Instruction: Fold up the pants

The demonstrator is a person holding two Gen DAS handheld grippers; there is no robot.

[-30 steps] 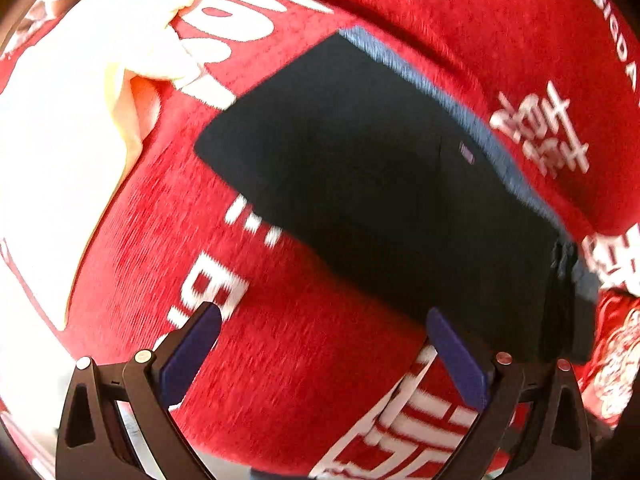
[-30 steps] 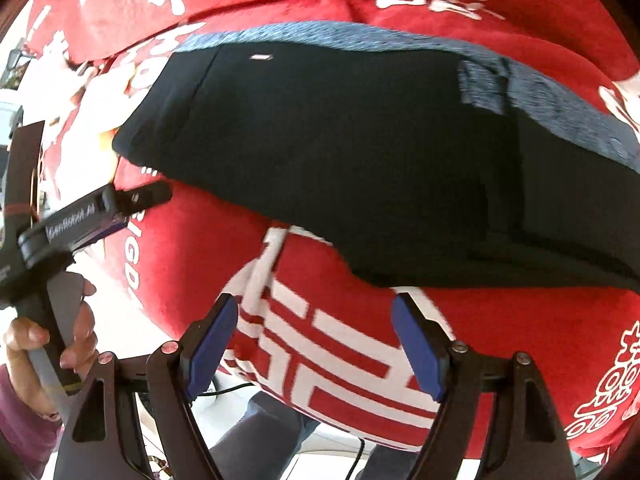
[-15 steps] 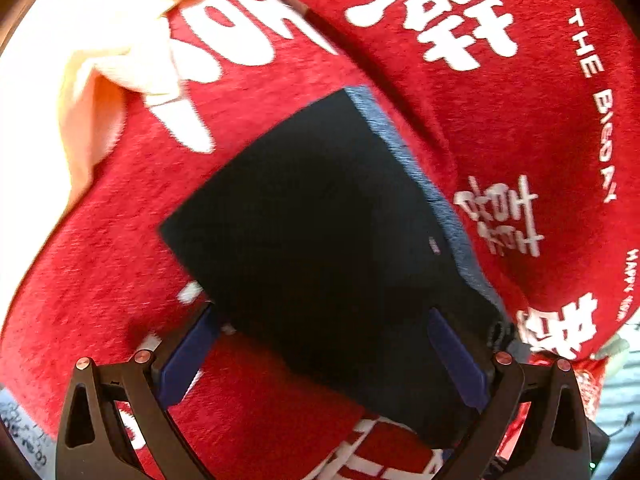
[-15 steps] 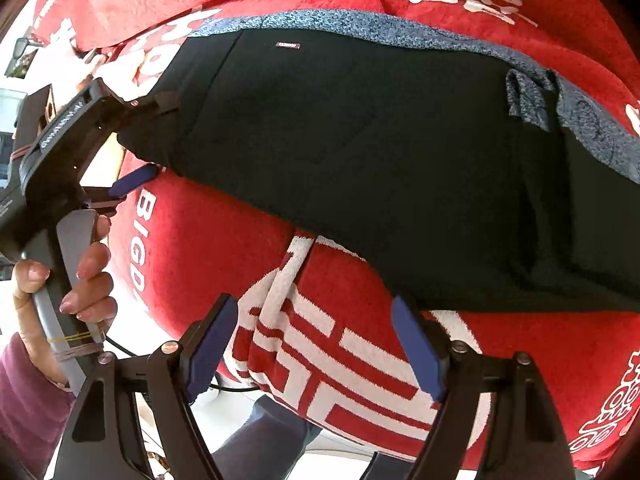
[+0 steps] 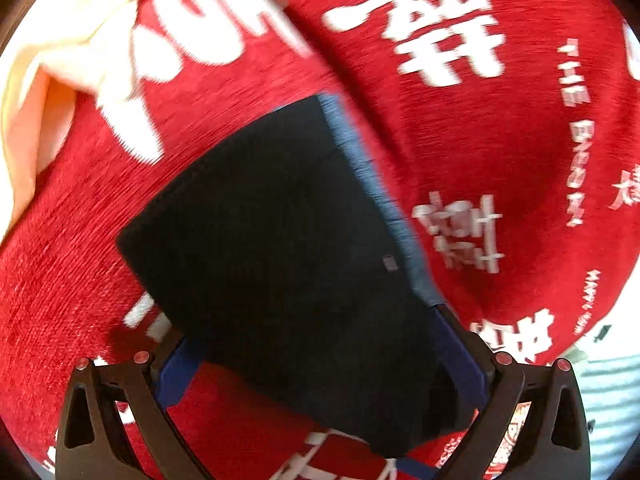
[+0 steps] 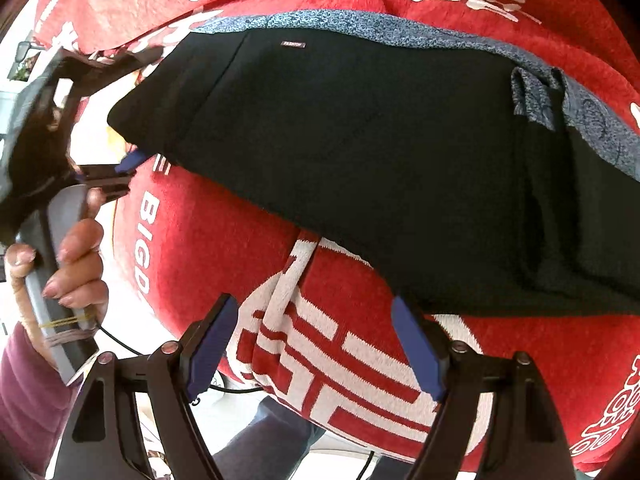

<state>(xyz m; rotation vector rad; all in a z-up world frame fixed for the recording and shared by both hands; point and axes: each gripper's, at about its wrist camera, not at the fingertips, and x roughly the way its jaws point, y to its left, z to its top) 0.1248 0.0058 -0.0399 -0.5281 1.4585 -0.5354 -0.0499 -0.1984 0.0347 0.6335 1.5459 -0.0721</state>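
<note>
The black pants (image 6: pixel 360 160) lie folded on a red blanket, with a grey-blue patterned waistband (image 6: pixel 360 26) along the far edge. In the left wrist view the pants (image 5: pixel 280 248) reach between my open left gripper's (image 5: pixel 320 364) fingers, one pad on each side of the near end. The left gripper also shows in the right wrist view (image 6: pixel 128 112) at the pants' left end, jaws apart around the edge. My right gripper (image 6: pixel 316 344) is open and empty, just short of the pants' near edge.
The red blanket with white lettering (image 6: pixel 224 240) covers the surface and hangs over the near edge. A pale yellow cloth (image 5: pixel 48 80) lies at the far left. The person's hand (image 6: pixel 72 264) holds the left gripper's handle.
My left gripper has moved forward until the pants' end lies between its open fingers. My right gripper has crept closer to the pants' near edge.
</note>
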